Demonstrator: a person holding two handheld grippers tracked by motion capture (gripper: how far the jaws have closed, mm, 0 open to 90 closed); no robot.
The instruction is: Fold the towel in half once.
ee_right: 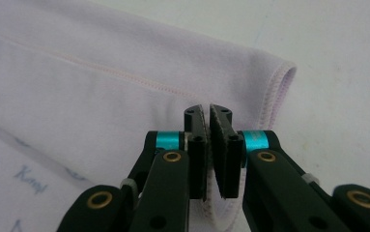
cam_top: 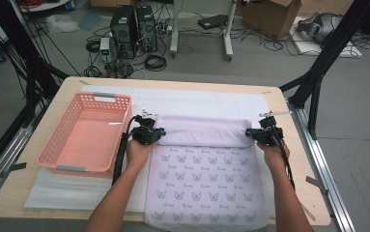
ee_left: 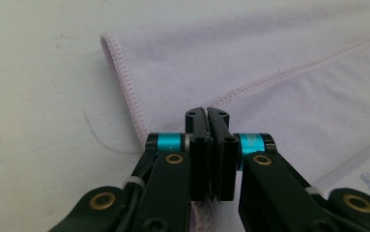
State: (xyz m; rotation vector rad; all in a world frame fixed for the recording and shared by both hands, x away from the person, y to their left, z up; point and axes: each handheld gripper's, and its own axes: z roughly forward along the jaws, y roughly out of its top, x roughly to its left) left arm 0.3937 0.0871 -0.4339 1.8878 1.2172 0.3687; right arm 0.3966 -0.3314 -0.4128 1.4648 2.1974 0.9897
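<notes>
Towel: we see a pale lilac towel (cam_top: 203,169) lying flat on the near middle of the bench (cam_top: 296,159), its far part folded back toward us into a plain band (cam_top: 204,131); the layer below shows rows of small blue butterfly prints.
Towel's underlay: a white sheet (cam_top: 192,99) covers the bench under the towel and reaches past it on the far side and to the left.
Basket: a pink plastic basket (cam_top: 62,145) with slotted walls stands just left of the towel, beside the left gripper; we see nothing in it.
In the way: nothing lies on the towel between the two grippers.
Left gripper: the left gripper (cam_top: 148,132) sits at the left end of the folded band; its jaws are pressed together on the towel's edge.
Right gripper: the right gripper (cam_top: 264,133) sits at the right end of the same band; its jaws are all but closed, pinching the towel's hem.
Left gripper view: here we see the stitched hem (ee_left: 124,87) curving round the fold's corner, a seam running up to the right, and cloth coming out below the left gripper (ee_left: 206,112).
Right gripper view: here the rolled hem (ee_right: 279,89) loops at the fold's right corner, and pale cloth shows between the pads of the right gripper (ee_right: 206,108); printed blue lettering shows at lower left.
Beyond the bench: in the high view we see computer towers (cam_top: 134,29), cables and a cardboard box (cam_top: 274,17) on the floor.
</notes>
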